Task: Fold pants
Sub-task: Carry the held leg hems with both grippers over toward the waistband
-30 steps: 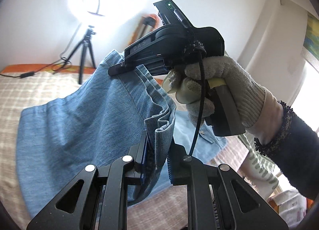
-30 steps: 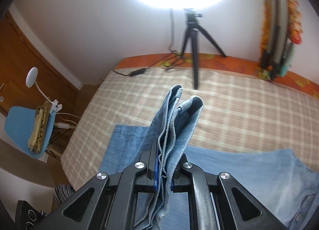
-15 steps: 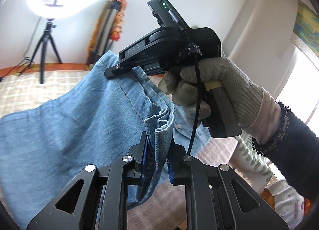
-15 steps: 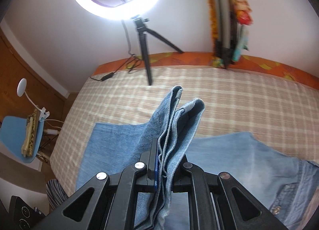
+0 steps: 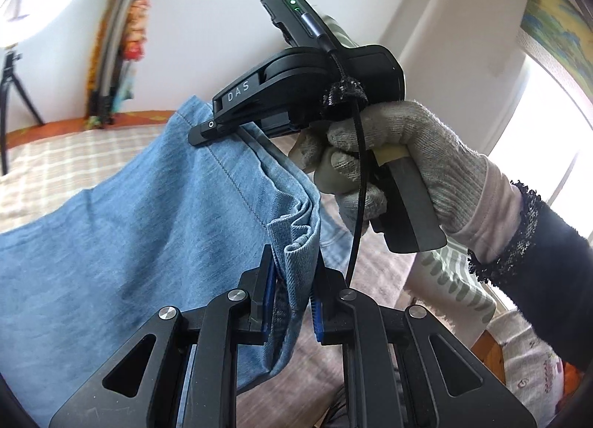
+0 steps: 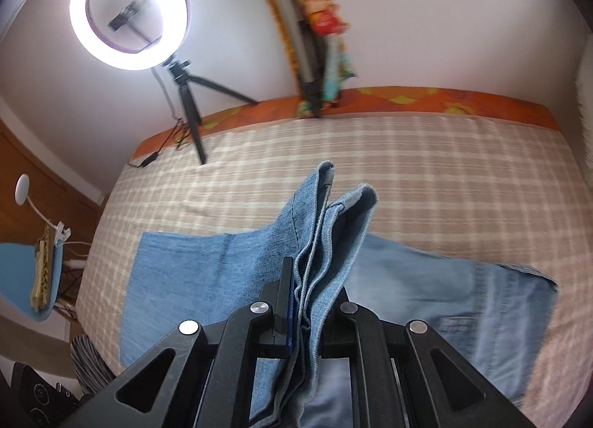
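Both hands had carried the lifted hem sideways across the bed since the earlier frames: the ring light point(image 6: 129, 18) slid from top centre to the upper left of the right wrist view, and the waistband end of the pants point(image 6: 463, 313) came into sight at lower right.

Bed point(image 6: 444, 175), checked cover, filled most of the scene. Pants lay on it lengthwise, long axis running left to right in the right wrist view, fold line at the left, waist at the right. Upper layer was raised off the lower one and hung from the two grippers.

Right gripper point(image 6: 302, 313): jaws clenched on a bunched stack of hem layers that stood up between the fingers. Left gripper point(image 5: 292, 302): jaws closed on the other hem corner, cloth pinched between the blue pads point(image 5: 270, 294). In the left wrist view the right gripper point(image 5: 207, 131), held in a gloved hand point(image 5: 389, 153), sat just ahead along the same hem edge, which ran taut between the two.

Judgement: fold in progress, hem being taken toward the waist. Waist lay ahead and to the right of the right jaws, so the right hand was the nearer. Hem edge should land square on the waistband; uneven travel would skew it.
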The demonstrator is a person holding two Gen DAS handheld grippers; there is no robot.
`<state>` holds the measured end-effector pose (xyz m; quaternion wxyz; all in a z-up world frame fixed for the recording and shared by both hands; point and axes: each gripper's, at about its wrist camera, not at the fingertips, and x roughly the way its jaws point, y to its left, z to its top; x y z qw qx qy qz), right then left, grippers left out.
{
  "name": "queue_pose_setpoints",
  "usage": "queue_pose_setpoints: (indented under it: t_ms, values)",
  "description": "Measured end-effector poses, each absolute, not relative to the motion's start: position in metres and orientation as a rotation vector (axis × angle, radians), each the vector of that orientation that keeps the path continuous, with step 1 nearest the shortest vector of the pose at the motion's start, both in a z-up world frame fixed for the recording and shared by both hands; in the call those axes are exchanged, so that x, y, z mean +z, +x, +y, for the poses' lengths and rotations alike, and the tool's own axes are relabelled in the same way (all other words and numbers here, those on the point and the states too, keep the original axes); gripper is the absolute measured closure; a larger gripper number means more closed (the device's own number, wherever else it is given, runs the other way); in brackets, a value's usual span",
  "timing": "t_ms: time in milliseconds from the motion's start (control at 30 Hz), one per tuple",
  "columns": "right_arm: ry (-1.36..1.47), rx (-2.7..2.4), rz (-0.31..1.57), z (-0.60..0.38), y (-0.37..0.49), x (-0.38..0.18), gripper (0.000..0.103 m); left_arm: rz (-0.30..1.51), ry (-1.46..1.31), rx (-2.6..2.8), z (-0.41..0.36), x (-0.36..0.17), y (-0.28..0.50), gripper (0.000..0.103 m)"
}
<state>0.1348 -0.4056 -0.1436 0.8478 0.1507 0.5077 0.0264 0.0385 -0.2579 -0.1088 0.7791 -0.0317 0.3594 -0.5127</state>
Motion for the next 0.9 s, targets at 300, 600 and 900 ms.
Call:
queue_pose_setpoints:
  t_ms: [300,600,900]
  values:
    - [0.344,-0.016,1.055,-0.465,0.113,-0.142,0.097,0.788,-0.008,-1.188,-0.317,-0.112,0.036,0.089]
    - [0.351,-0.053,1.064,-0.509,0.1,-0.159,0.097,0.833,0.046,-1.231,-0.365,-0.13,0.04,0.089]
    - [0.366,-0.062,1.093,-0.536,0.098,-0.193,0.097,0.923,0.061,-1.239,-0.389,-0.152,0.047,0.088]
